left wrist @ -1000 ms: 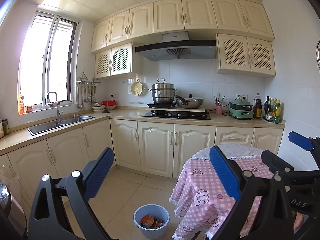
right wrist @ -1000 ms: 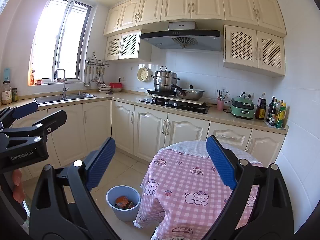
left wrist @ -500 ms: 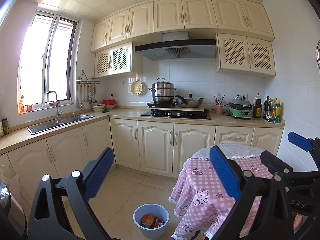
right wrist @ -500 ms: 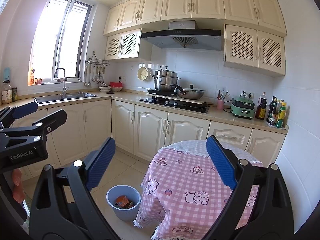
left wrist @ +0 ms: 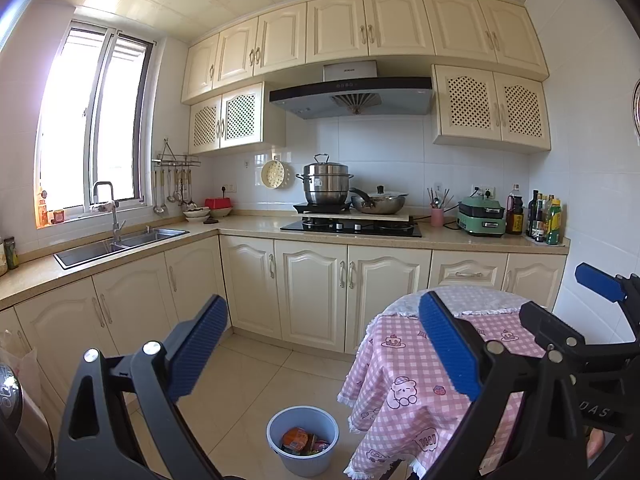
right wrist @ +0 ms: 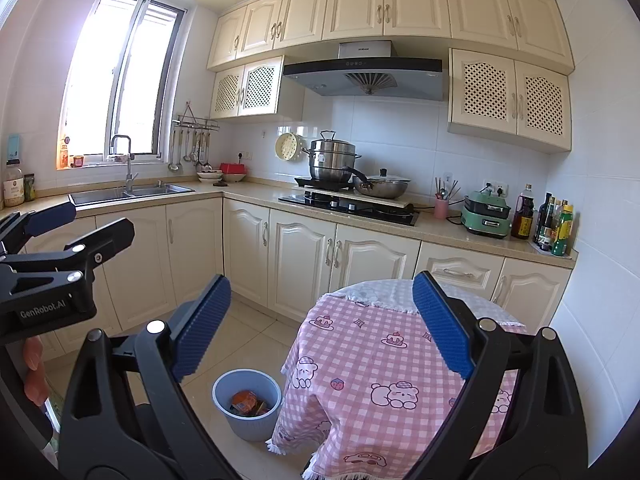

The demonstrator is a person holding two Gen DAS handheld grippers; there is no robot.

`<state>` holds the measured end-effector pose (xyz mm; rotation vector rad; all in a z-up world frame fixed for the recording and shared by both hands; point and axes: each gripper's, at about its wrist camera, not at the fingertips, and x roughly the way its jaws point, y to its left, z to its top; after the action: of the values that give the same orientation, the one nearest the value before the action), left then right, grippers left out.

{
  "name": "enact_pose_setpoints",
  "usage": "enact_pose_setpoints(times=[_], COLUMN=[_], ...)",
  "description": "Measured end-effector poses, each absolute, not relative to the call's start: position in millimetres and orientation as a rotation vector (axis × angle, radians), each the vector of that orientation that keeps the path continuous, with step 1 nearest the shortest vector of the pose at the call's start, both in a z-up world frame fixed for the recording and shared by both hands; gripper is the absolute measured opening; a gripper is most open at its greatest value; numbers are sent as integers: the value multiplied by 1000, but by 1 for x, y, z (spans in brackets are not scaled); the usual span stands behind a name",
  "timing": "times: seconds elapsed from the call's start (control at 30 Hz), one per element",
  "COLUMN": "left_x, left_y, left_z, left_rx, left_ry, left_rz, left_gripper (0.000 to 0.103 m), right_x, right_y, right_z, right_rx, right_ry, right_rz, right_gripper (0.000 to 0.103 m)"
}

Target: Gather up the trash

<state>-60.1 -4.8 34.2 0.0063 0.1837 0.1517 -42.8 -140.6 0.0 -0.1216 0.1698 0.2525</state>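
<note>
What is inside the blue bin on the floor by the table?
The blue bin holds crumpled wrappers, one orange, heaped at the bottom. Whatever lies under them, and the bin floor, is covered. The tablecloth hangs beside the rim.

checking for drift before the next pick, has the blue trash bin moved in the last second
No. In the right wrist view the blue trash bin sits in the same place on the floor, right beside the hanging edge of the pink checked tablecloth.

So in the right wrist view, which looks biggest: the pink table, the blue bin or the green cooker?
Largest to smallest as they appear:
1. pink table
2. blue bin
3. green cooker
The cooker stands farther off, so its true size is unsure.
</note>
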Motion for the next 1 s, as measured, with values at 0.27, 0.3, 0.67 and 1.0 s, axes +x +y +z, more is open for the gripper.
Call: enact_pose_setpoints(times=[0.27,0.3,0.67,1.0], left_x=[-60,-60,-60,-58], left_y=[-5,-5,-5,-6], left_z=[33,33,34,33], left_rx=[7,7,7,6], left_ry=[185,185,186,194], left_rz=[154,154,152,155], left_gripper=[95,95,95,95], right_x=[-43,-44,-42,-36], right_y=[-140,-140,-141,-144], right_z=[-2,-2,-1,-1], right_rx=[-123,-124,-126,-131], right_ry=[168,167,168,173], right_rz=[255,255,259,265], right_gripper=[91,91,91,91])
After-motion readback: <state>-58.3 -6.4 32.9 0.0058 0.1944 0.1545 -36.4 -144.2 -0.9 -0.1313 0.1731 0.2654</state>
